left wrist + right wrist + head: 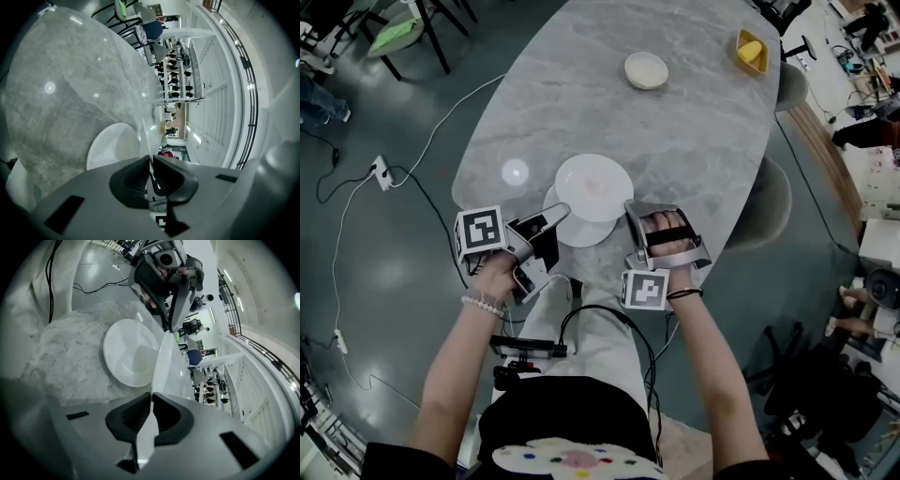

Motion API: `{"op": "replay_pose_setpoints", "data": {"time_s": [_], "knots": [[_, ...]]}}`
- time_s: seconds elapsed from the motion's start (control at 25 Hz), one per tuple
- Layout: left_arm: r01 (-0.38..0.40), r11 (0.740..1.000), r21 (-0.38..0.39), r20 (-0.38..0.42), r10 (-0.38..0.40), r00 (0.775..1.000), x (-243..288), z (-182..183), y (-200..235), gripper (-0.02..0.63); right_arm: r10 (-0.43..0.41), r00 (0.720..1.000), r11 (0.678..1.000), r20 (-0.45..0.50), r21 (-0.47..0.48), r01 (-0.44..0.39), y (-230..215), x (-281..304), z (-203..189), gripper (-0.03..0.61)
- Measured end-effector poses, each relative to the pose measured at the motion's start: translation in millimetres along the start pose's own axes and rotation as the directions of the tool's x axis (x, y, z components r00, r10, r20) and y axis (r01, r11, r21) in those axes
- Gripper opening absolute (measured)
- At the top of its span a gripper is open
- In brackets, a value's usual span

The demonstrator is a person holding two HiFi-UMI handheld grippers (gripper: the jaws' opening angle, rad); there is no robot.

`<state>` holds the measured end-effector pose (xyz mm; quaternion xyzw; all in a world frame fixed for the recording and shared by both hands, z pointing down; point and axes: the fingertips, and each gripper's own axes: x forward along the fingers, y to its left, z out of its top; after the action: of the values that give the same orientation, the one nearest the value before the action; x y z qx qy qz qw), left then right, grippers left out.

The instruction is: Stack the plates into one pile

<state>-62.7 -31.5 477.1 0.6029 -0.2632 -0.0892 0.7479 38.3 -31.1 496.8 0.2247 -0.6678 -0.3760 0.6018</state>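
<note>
- Pinching the near-left rim of the top plate (593,186), the left gripper (561,212) has its two dark fingers pressed together on the thin white edge; in its own view the rim runs straight out from between the pads.
- The right gripper (630,208) clamps the same plate at its near-right rim. In the right gripper view the pads close on the edge, and the plate is seen edge-on, rising from between them.
- So the top plate sits between the two grippers, held from opposite sides, with its centre beyond both sets of fingertips.
- A lower plate (577,232) lies flat on the grey marble table (703,141) close to the person. The top plate covers its far part, leaving a crescent showing on the near-left side, under the left fingers.
- Whether the two plates touch cannot be told.
- A small white plate (647,70) stands alone towards the far end of the table, well apart from both grippers.
- A yellow dish (751,52) sits near the far right edge.
</note>
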Motion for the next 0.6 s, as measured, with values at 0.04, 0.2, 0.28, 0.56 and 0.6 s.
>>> {"op": "replay_pose_setpoints", "data": {"time_s": [0.04,0.2,0.28,0.56,0.6], "knots": [[0.010,1.000,-0.002,0.003,-0.010,1.000,-3.1,0.2,-0.6,0.028,0.002,1.000,1.000,0.002,-0.009,-0.002,1.1,-0.4,3.8,0.025],[0.040,0.999,-0.012,0.006,-0.040,0.999,-15.2,-0.5,1.1,0.028,0.026,0.999,1.000,0.025,-0.010,-0.026,7.8,-2.8,21.7,0.025],[0.022,1.000,-0.007,0.008,-0.022,1.000,-23.5,-0.7,10.5,0.028,0.038,0.998,0.999,0.043,-0.003,-0.038,11.5,-5.0,31.4,0.025],[0.000,1.000,-0.019,-0.001,0.000,1.000,-31.3,-6.6,29.4,0.028,0.087,0.994,0.996,0.061,-0.029,-0.086,27.1,-6.9,42.0,0.031],[-0.011,1.000,-0.016,-0.003,0.010,1.000,-32.4,-7.3,33.5,0.028,0.093,0.994,0.995,0.064,-0.035,-0.090,28.8,-7.1,42.9,0.032]]}}
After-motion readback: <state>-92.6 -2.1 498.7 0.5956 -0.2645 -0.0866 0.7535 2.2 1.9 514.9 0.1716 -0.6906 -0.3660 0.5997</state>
